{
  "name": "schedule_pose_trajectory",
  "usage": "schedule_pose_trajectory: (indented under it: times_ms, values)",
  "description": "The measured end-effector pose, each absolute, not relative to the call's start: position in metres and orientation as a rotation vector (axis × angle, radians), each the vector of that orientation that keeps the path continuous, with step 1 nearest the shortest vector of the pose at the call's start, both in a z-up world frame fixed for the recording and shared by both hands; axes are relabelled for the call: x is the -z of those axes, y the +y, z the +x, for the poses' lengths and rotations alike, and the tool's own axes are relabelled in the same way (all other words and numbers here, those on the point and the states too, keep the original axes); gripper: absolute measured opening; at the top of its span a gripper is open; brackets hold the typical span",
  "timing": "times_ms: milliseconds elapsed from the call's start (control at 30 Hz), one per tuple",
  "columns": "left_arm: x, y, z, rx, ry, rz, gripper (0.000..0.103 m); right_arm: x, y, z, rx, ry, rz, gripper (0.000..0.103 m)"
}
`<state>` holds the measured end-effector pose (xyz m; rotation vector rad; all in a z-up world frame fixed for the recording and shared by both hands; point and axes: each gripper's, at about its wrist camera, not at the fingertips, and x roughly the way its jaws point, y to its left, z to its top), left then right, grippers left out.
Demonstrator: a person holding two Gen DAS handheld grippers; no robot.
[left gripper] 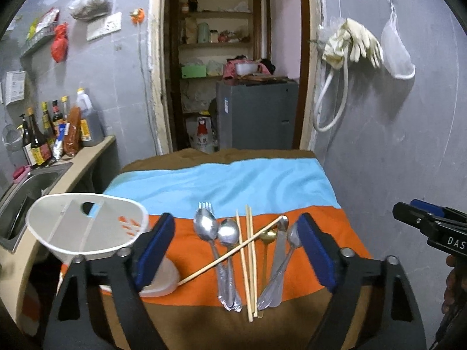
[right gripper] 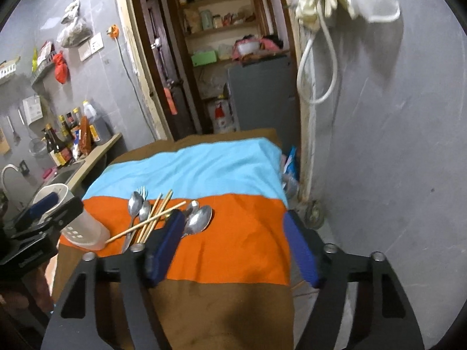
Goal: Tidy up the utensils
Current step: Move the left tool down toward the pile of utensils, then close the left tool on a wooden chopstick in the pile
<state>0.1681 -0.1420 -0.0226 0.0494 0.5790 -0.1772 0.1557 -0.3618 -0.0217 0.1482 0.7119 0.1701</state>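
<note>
Holder (left gripper: 87,224) beside loose utensils (left gripper: 233,250).

Utensil pile (left gripper: 248,259) lies loose mid-cloth on the orange stripe (right gripper: 233,248); air above it is free. One chopstick (left gripper: 230,255) lies slantwise across the others, its low end touching the holder (left gripper: 87,224). Holder stands at the cloth's left edge, blocking that side. Right half of the orange stripe bare, blue stripe (left gripper: 221,186) behind the pile bare too. Wall (left gripper: 394,145) runs close along the table's right edge. Counter (left gripper: 84,157) with bottles (left gripper: 43,140) is left, apart from the table.
</note>
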Motion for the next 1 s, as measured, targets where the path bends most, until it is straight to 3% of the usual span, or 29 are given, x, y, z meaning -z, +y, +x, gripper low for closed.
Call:
schedule_pose_trajectory:
  times_ms: [200, 300, 633, 1000]
  values:
    - [0.058, -0.159, 0.200, 0.199, 0.672, 0.120, 0.045, 0.049, -0.364, 0.176, -0.253, 0.780, 0.183, 0.042]
    - [0.074, -0.164, 0.218, 0.213, 0.715, 0.141, 0.032, 0.061, -0.359, 0.190, -0.298, 0.815, 0.190, 0.039]
    - [0.103, -0.174, 0.268, 0.319, 0.797, 0.197, 0.021, 0.090, -0.346, 0.239, -0.394, 0.922, 0.196, 0.032]
    - [0.121, -0.185, 0.292, 0.444, 0.867, 0.289, 0.021, 0.104, -0.344, 0.268, -0.444, 0.968, 0.207, 0.026]
